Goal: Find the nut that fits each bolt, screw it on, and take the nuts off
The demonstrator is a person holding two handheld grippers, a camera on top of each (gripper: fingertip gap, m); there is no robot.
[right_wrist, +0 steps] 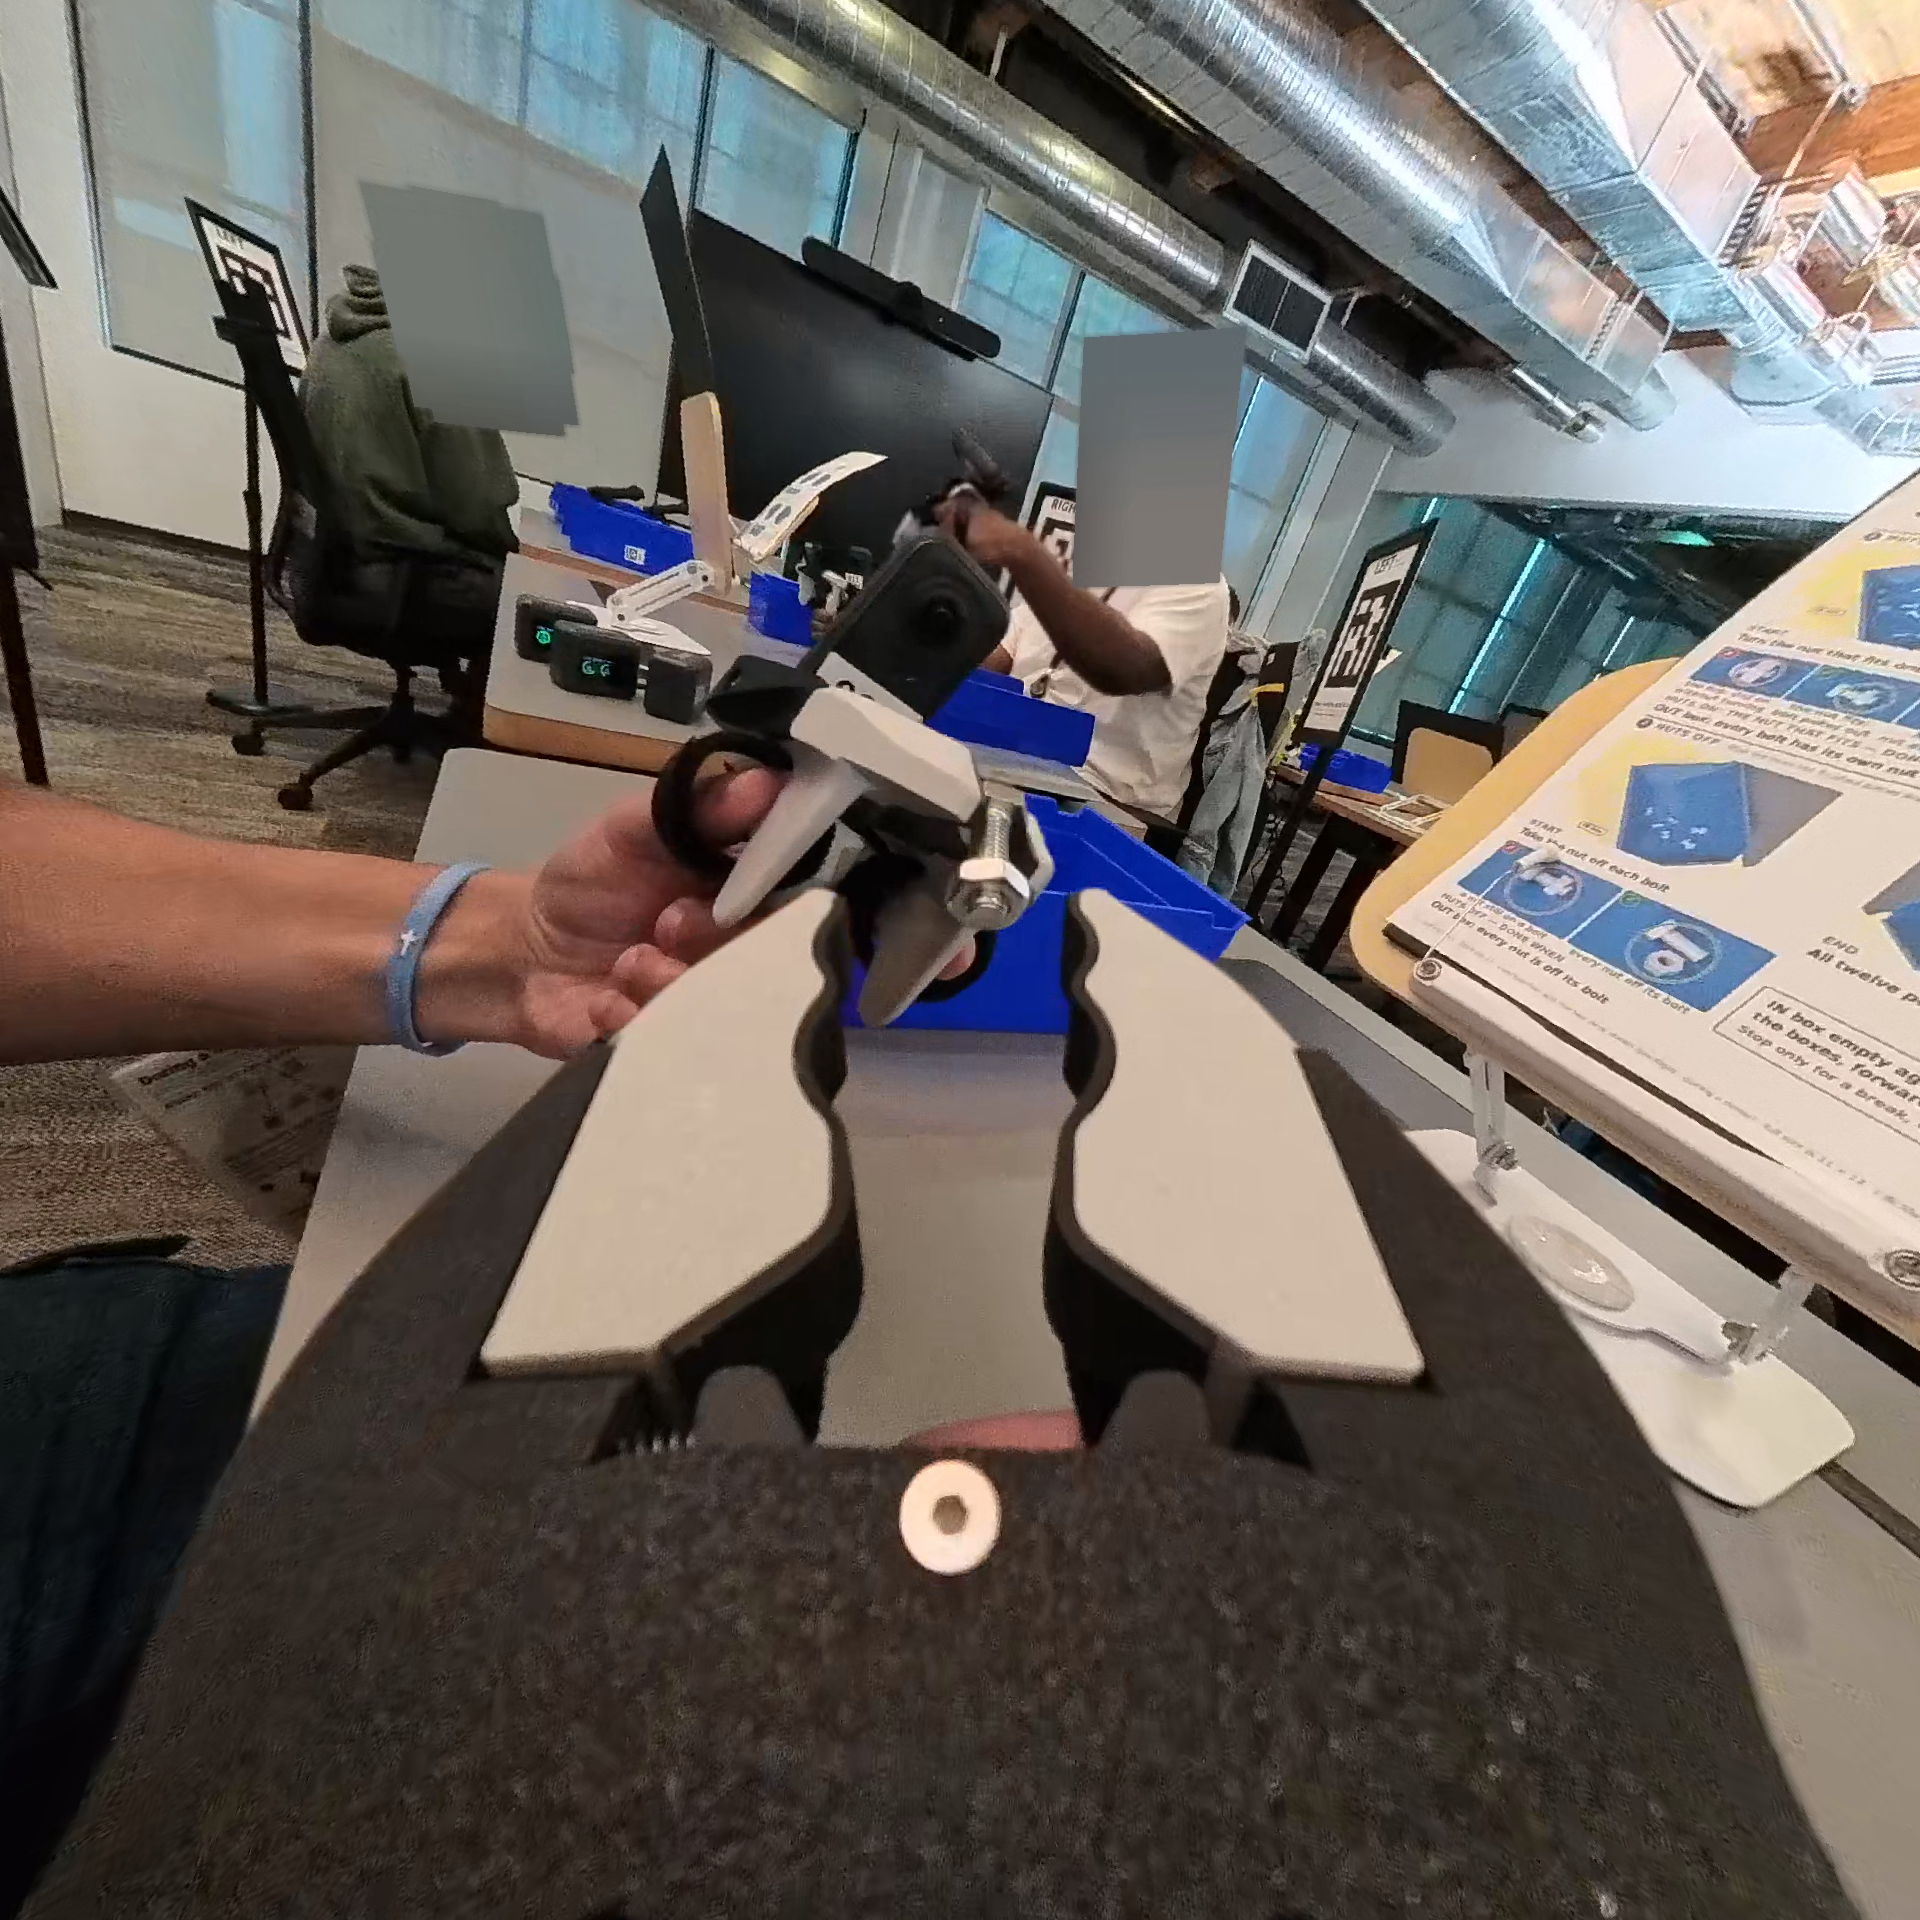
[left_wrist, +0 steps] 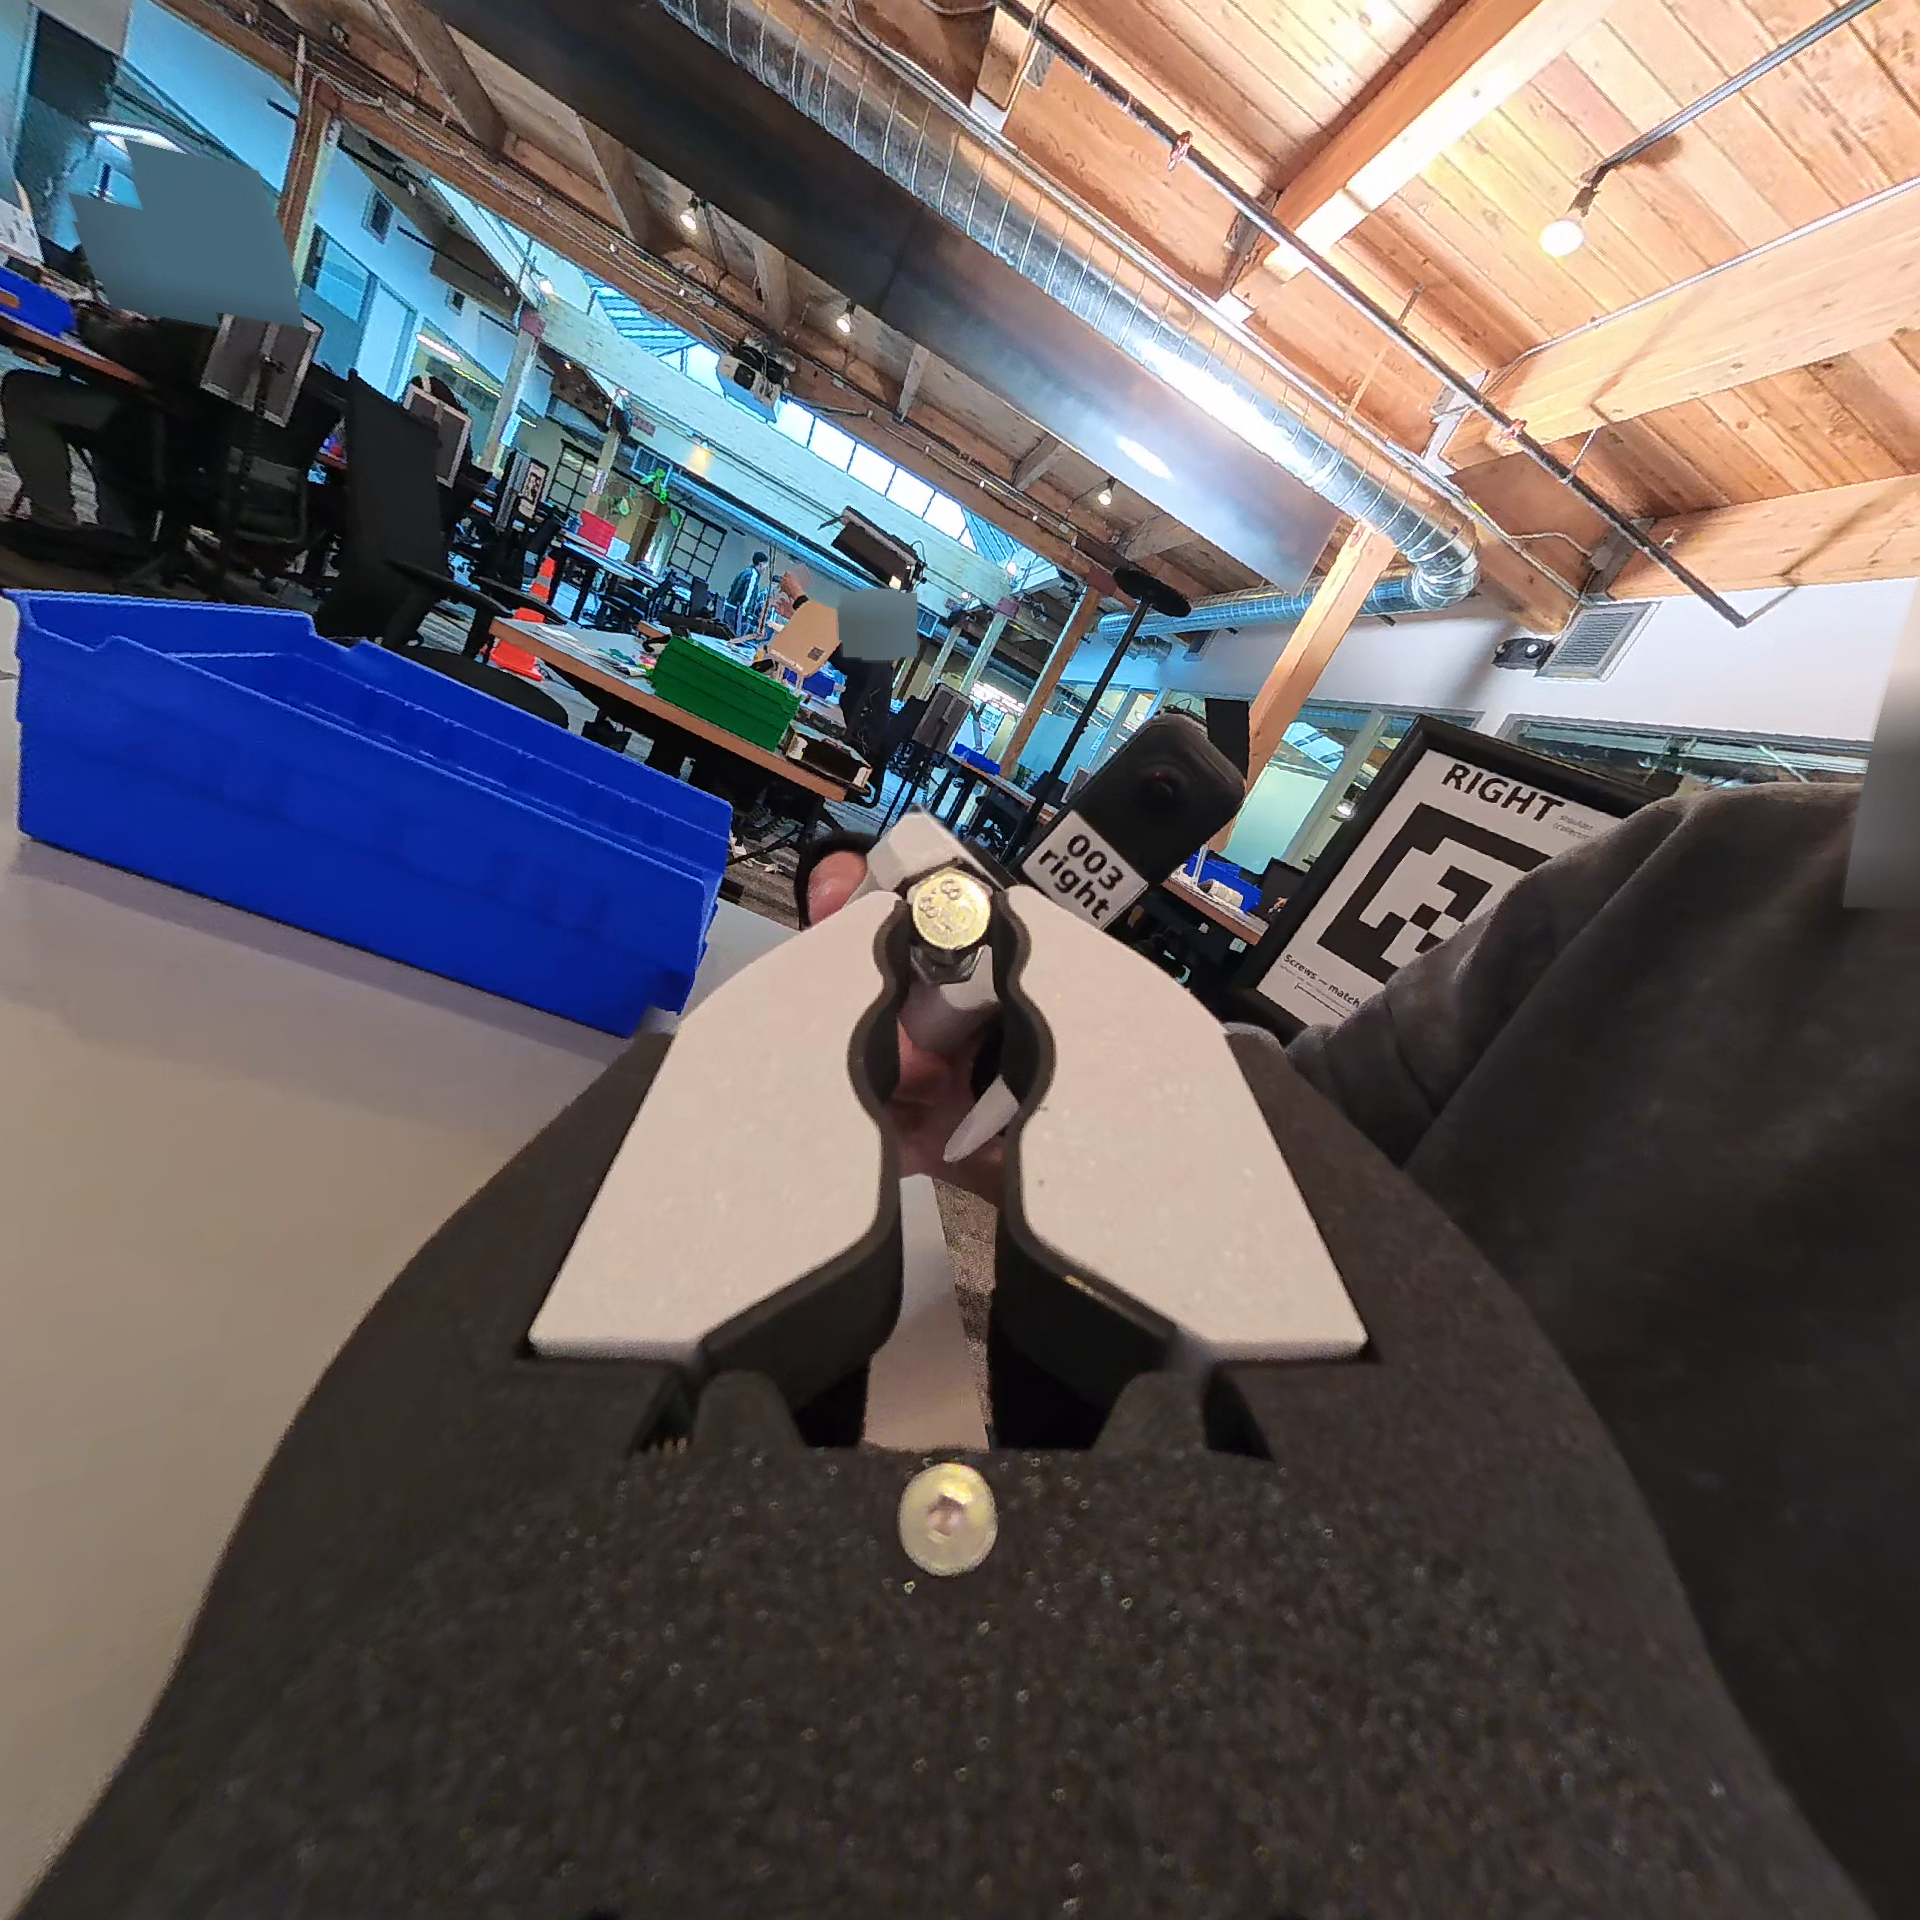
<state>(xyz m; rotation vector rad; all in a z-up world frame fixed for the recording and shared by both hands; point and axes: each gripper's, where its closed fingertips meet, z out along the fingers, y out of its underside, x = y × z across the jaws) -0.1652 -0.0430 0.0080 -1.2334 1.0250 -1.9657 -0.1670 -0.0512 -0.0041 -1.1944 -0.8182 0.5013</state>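
Open-plan workshop-office. Timber-plank ceiling [left_wrist: 1558, 260] with exposed metal ducting [left_wrist: 1195, 343], upper frame; rows of worktables [left_wrist: 665, 665] and office chairs [right_wrist: 343, 582], mid-left; blue parts bins [left_wrist: 343, 790]; marker boards on stands [right_wrist: 249, 270]; instruction board [right_wrist: 1714, 831], right.

One bolt [left_wrist: 948, 914], one nut [right_wrist: 990, 891], two hand-held grippers [right_wrist: 951, 935].

Your silver bolt [left_wrist: 948, 914] has its hex head toward you, a hex nut [right_wrist: 985, 891] near its threaded tip.
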